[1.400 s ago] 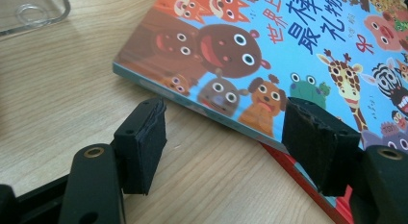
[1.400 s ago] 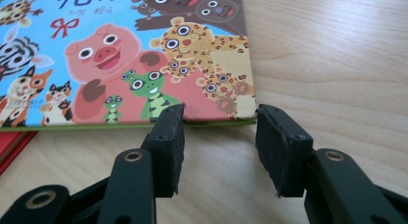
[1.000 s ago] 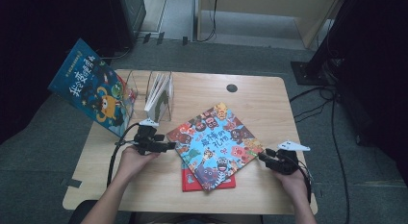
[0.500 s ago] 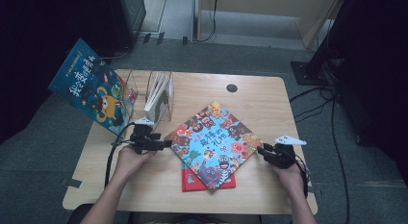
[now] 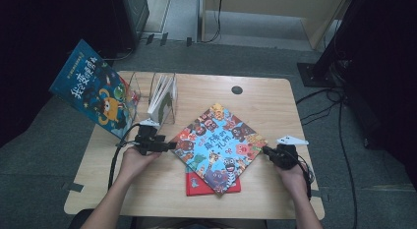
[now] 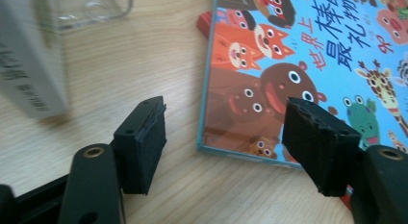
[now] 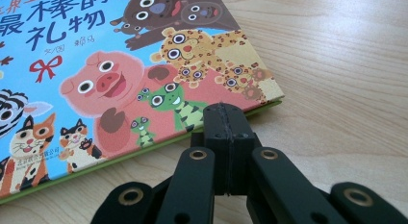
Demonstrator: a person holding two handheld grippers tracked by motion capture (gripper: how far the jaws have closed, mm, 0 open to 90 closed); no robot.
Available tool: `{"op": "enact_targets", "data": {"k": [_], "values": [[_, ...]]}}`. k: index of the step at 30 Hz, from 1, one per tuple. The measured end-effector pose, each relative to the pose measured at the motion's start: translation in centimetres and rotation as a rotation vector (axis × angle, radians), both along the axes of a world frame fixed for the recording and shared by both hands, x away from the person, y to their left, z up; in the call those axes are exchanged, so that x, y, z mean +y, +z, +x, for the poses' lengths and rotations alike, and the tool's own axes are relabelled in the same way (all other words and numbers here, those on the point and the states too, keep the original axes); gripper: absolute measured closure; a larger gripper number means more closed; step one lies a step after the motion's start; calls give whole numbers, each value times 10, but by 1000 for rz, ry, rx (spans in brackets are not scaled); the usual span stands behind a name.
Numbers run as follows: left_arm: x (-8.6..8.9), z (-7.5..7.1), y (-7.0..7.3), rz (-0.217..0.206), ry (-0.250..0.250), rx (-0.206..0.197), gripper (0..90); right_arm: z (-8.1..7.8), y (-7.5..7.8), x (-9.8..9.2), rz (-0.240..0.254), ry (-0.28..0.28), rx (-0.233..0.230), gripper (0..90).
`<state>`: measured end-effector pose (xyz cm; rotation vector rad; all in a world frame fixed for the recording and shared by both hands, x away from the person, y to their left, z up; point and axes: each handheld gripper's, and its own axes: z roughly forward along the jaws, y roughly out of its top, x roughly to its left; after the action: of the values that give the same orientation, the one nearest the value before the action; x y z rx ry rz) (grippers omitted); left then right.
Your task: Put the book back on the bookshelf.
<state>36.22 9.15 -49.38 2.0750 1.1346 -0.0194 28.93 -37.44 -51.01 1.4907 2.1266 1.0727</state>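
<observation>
A colourful animal picture book (image 5: 221, 143) lies cornerwise in the middle of the wooden table (image 5: 275, 106), on top of a red book (image 5: 195, 186). My left gripper (image 5: 171, 146) is open at the picture book's left corner. In the left gripper view that corner of the picture book (image 6: 308, 56) lies on the table between the spread pads (image 6: 144, 142), touching neither. My right gripper (image 5: 266, 151) is shut at the book's right corner. In the right gripper view its closed tips (image 7: 226, 119) meet the picture book's (image 7: 120, 65) edge with nothing between them.
A clear wire rack (image 5: 147, 91) at the table's back left holds white books (image 5: 162, 94). A big blue book (image 5: 93, 94) leans off its left side. A black round cap (image 5: 237, 90) sits at the back. A red book's corner (image 6: 204, 19) shows under the picture book.
The right gripper has crept left against the book's corner, and the book has slid slightly left and away. The left gripper has stayed open at the left corner.
</observation>
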Motion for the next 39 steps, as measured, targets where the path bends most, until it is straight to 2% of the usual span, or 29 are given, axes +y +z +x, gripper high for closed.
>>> {"op": "enact_targets", "data": {"k": [4,7,10,18,22,27,29,33,39], "values": [[-5,-1,-1,1,-29,6,372,0,0,-1,37,-20,21,900],[-6,-2,-1,-5,-42,25,397,1,-1,-3,59,-19,30,900],[-8,-4,-1,17,-47,14,396,0,-1,-2,60,-11,28,900],[-10,-13,1,21,-65,42,403,-1,-1,1,59,0,38,900],[-11,-21,1,10,-70,65,406,-2,-1,2,57,17,49,900],[-12,-33,1,1,-89,88,406,-1,-2,4,47,29,41,900],[-12,-35,2,3,-96,87,403,-1,-2,5,41,32,39,900],[-10,-31,3,-34,-66,87,394,0,-2,4,41,34,32,900],[-10,-18,5,-21,-26,77,404,2,0,5,45,37,19,900]]}}
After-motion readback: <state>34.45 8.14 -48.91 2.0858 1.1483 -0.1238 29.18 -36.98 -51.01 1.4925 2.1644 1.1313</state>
